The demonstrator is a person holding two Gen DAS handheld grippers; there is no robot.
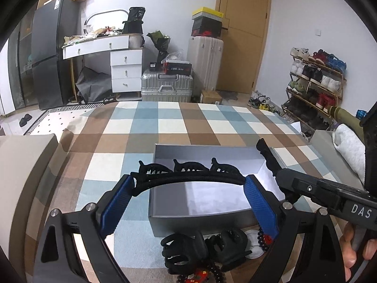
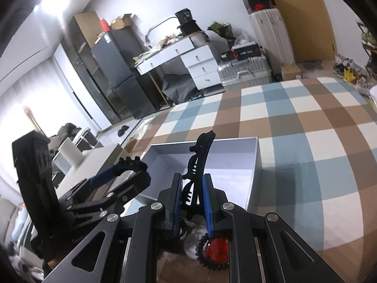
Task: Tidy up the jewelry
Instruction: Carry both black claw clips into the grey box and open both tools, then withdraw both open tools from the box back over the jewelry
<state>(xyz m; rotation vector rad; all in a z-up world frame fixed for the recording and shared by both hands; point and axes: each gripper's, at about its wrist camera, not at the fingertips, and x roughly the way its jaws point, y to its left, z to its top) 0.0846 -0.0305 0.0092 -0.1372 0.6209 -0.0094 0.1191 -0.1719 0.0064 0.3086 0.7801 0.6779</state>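
Observation:
My left gripper [image 1: 188,182] holds a long black hair clip [image 1: 188,173] lengthwise between its blue pads, above the open grey box [image 1: 200,151] on the checkered cloth. My right gripper [image 2: 192,184] is shut on a second black hair clip [image 2: 200,155] that stands upright over the same box [image 2: 255,155]. The right gripper also shows in the left wrist view [image 1: 271,162] at the box's right side. The left gripper shows in the right wrist view [image 2: 127,167] to the left.
Near me, in front of the box, lie two black claw clips [image 1: 186,250], a black bead bracelet with a red charm [image 2: 215,251] and a small white round dish [image 1: 253,240]. Suitcases, a white dresser and a shoe rack stand beyond the table.

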